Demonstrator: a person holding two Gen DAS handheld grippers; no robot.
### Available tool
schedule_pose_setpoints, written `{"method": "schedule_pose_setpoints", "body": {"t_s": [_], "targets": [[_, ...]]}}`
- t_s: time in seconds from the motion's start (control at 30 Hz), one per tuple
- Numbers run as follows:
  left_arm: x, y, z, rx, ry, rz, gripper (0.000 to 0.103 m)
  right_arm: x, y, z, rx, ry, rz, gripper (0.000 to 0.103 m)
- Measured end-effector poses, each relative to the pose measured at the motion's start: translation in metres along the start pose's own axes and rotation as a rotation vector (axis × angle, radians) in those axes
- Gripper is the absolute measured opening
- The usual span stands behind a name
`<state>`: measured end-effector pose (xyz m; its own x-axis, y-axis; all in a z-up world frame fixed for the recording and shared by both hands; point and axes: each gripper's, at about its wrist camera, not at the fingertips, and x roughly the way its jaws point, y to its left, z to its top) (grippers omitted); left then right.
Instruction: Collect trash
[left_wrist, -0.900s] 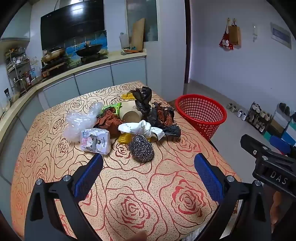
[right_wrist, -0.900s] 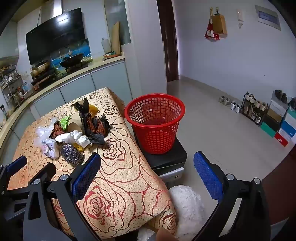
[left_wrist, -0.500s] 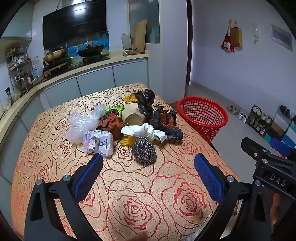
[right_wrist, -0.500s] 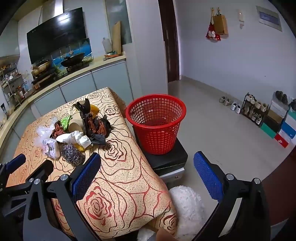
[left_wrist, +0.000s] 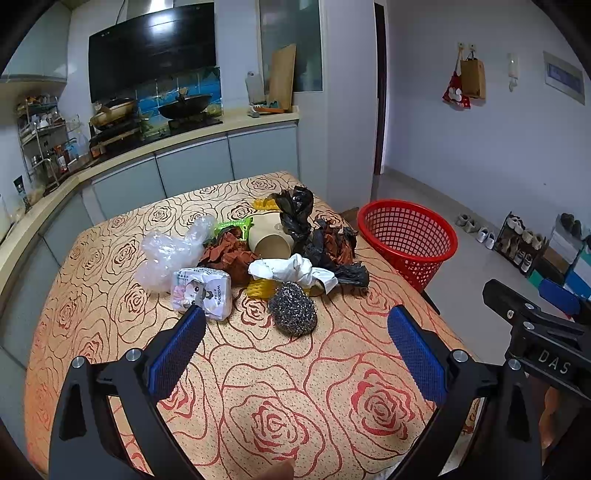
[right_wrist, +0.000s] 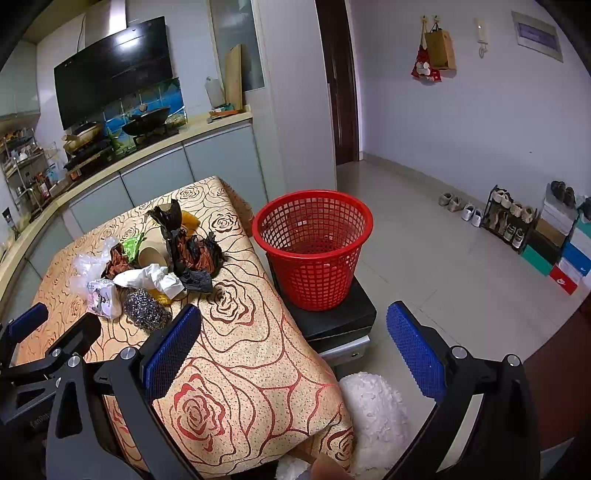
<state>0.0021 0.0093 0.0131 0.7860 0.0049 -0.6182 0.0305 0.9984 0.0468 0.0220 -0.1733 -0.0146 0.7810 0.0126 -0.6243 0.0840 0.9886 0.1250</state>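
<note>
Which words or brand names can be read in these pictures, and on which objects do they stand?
"DAS": right gripper body, seen from the left wrist.
"watsons": tissue pack, printed sideways.
Left gripper body lettering: too dark to read.
Wall plaque: too blurred.
Shoe boxes: logo only, no words legible.

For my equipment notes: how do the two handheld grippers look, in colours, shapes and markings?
Both the left gripper and the right gripper have black angular frames with silver screws. Their fingers carry blue pads with a fine grid texture. In the left wrist view, the right gripper's side shows white letters "DAS". No cables or sleeves are visible.
</note>
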Motion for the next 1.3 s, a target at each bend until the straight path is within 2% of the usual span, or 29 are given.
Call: {"method": "schedule_pose_setpoints", "body": {"t_s": [1.3], "targets": [[-0.0013, 0.0055, 0.0026, -0.02, -0.006, -0.001, 0.095, 0.0001, 0.0006, 0.0004, 0.007, -0.002, 0.005, 0.098]]}}
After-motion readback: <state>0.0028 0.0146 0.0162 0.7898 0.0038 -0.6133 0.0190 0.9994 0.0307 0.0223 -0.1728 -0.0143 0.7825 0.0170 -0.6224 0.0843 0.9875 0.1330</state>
